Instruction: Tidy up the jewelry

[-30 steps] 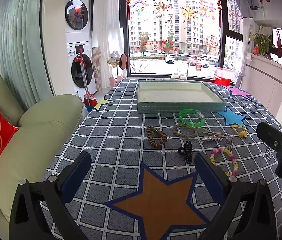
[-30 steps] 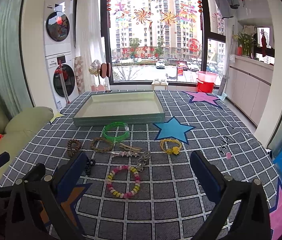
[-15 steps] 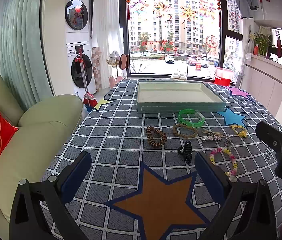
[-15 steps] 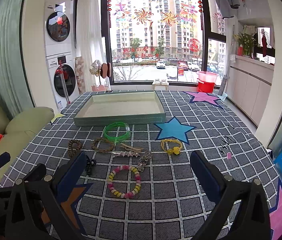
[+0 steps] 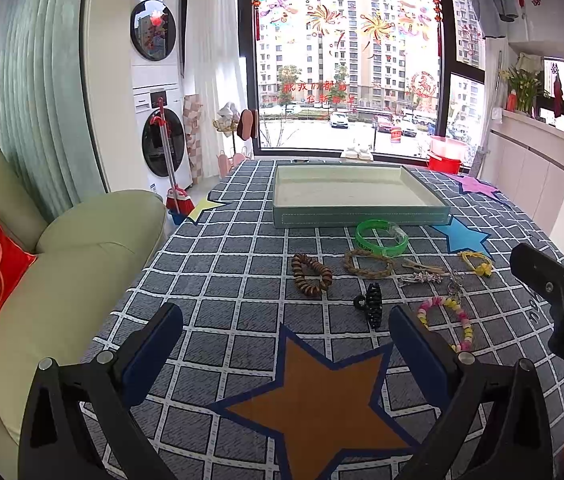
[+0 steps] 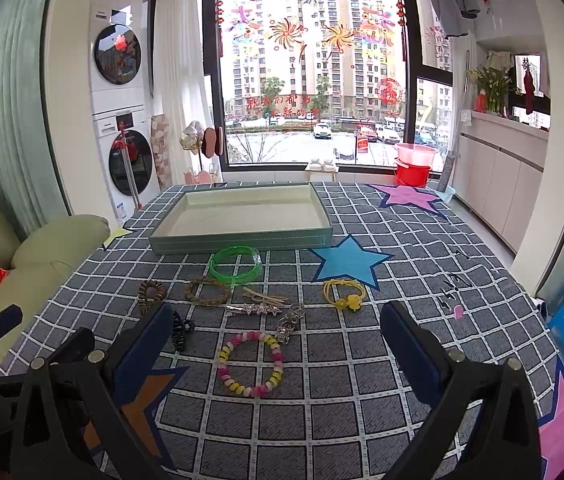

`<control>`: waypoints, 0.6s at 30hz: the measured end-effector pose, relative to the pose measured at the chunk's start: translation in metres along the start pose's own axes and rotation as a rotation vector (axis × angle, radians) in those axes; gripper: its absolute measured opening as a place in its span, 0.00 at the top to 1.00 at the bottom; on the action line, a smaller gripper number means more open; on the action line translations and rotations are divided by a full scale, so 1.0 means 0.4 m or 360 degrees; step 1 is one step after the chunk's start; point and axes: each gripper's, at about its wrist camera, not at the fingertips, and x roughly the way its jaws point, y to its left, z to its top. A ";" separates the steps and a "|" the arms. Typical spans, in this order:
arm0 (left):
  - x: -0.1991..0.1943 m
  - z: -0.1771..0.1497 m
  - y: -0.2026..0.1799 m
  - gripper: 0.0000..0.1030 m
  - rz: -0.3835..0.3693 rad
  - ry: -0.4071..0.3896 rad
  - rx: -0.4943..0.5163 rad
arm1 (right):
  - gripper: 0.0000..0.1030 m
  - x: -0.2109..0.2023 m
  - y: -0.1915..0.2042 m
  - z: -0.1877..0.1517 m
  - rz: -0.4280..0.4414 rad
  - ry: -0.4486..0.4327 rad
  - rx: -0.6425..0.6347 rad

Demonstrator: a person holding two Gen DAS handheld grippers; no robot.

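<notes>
Both claws, left gripper [image 5: 285, 330] and right gripper [image 6: 276, 330], are hanging released and empty; jewelry, like the beaded bracelet [image 6: 250, 364] at frame centre, is lying below the tray [image 6: 242, 240], risking snagging the adjacent keychain [image 6: 290, 322].

Matt woven cloth on the table [image 6: 381, 364], grey check, slightly rough. The green bangle [image 6: 235, 265] looks like glossy, see-through plastic. Left of it, the brown bead bracelet [image 5: 311, 276] has a dull wooden look. Near us, the pink-and-yellow bead bracelet [image 6: 250, 362] shines like smooth plastic. The star hair clip [image 6: 253, 309] glints like metal. Far off, the tray [image 6: 242, 237] shows a stitched, leather-like wall.
</notes>
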 end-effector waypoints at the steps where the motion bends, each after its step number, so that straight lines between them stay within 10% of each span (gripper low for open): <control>1: -0.002 0.001 -0.001 0.00 -0.0001 -0.0001 0.0001 | 0.00 0.000 0.000 0.000 0.0000 0.0000 0.0000; 18: -0.006 0.002 -0.006 0.00 0.0000 -0.0005 0.0000 | 0.00 0.001 0.009 0.005 0.0005 -0.0005 0.0001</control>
